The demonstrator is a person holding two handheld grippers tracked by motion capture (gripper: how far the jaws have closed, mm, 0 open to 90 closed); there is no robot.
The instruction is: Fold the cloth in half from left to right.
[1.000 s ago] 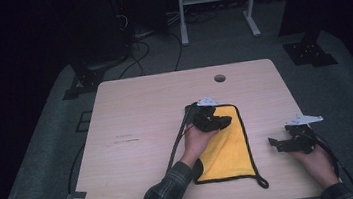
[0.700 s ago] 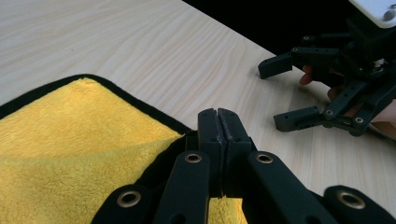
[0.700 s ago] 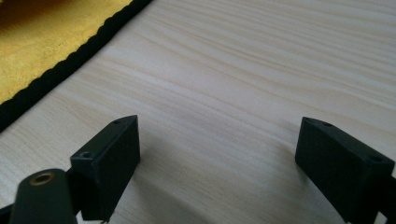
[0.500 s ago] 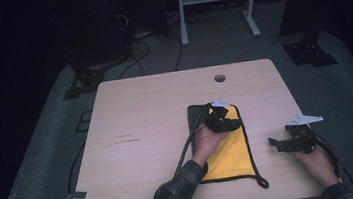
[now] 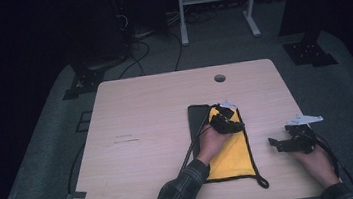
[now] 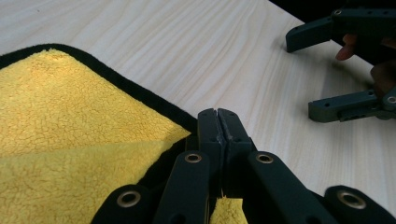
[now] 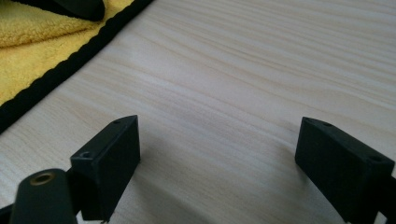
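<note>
Left gripper (image 6: 217, 122) clamped on a corner of the yellow cloth (image 5: 230, 151), folding it across the table (image 5: 148, 133). Soft, light, floppy; best pinched at the black hem. Right gripper (image 5: 282, 143) spread wide, empty.

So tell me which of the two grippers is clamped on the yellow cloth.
The left gripper: its jaws are shut on a corner of the yellow cloth. The right gripper rests open on bare table, beside the cloth.

Yellow cloth (image 5: 231, 153), black-edged; pale wood-grain table (image 5: 143, 133).
</note>
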